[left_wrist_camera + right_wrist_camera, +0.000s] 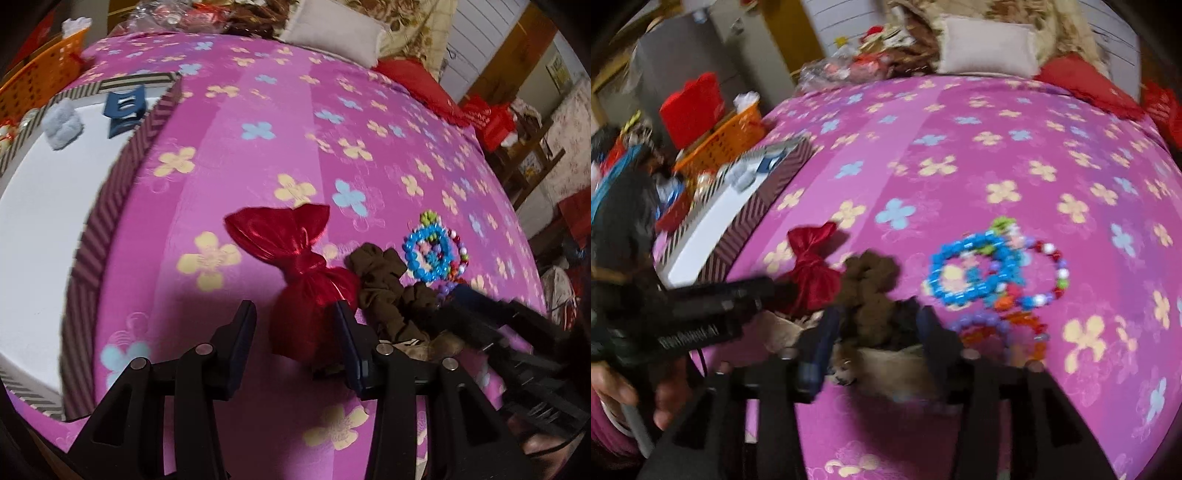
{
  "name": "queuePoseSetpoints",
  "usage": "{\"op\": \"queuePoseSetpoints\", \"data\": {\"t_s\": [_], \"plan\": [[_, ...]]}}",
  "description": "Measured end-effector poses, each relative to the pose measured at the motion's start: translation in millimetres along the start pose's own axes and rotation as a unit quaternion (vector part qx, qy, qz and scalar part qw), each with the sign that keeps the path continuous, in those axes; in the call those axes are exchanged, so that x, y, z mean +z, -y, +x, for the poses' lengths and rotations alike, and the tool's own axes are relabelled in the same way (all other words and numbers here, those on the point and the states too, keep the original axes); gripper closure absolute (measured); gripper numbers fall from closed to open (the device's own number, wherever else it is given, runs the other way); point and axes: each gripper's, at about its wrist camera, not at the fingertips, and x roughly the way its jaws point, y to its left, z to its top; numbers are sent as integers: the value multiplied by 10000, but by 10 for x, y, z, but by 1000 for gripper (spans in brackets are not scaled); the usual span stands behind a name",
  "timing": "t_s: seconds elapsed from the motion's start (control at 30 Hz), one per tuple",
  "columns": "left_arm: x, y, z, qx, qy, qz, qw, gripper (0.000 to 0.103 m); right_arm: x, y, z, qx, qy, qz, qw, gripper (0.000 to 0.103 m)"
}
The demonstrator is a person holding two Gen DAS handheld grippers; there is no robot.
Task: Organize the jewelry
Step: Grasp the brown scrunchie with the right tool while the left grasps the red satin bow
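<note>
A shiny red bow [295, 266] lies on the pink flowered bed cover [258, 92]. My left gripper [295, 314] is open, its jaws on either side of the bow's near end. A brown scrunchie [388, 288] lies to the bow's right, with blue and multicoloured bead bracelets [432, 254] beyond. In the right wrist view, my right gripper [875, 321] is open over the brown scrunchie [871, 288], with a furry beige item [879, 362] between the jaws. The bracelets [979, 273] lie to its right, the bow [812, 266] to its left. The left gripper [720, 302] shows there too.
A striped box with a white floor [44, 206] sits at the left, holding a blue hair claw [125, 110] and a pale blue fluffy item [62, 125]. An orange basket [40, 77] stands behind it. Pillows [332, 33] lie at the far end of the bed.
</note>
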Motion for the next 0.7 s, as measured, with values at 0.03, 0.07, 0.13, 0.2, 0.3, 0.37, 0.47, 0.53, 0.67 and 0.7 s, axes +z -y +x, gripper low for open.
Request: {"op": "queuePoseSetpoints", "data": {"t_s": [0.03, 0.07, 0.13, 0.2, 0.3, 0.37, 0.47, 0.53, 0.67, 0.7], "plan": [[-4, 8, 24, 29, -14, 9, 10000, 66, 15, 31, -33, -14, 43, 40, 10000, 54], [-6, 18, 19, 56, 89, 22, 9999, 66, 33, 59, -67, -11, 73, 69, 9999, 54], [13, 12, 35, 41, 119, -6, 9999, 67, 64, 78, -119, 11, 119, 61, 9999, 54], [33, -10, 53, -6, 142, -22, 9999, 84, 86, 61, -149, 13, 141, -36, 9999, 54], [50, -19, 63, -125, 151, 69, 9998, 96, 91, -2, -121, 58, 135, -140, 9998, 54], [49, -20, 28, 89, 240, 187, 9995, 99, 75, -61, -85, 94, 78, -240, 9996, 54], [45, -135, -47, 193, 284, 122, 9993, 101, 56, -223, 25, 97, -37, -548, 9984, 54], [43, -188, -86, 217, 308, 100, 9992, 101, 52, -321, 125, 46, -144, -744, 9971, 54], [22, -234, -143, 258, 368, 80, 9990, 101, 82, -463, 398, -278, -450, -1117, 9923, 54], [21, -240, -146, 252, 366, 74, 9990, 101, 88, -470, 451, -312, -515, -1148, 9916, 54]]}}
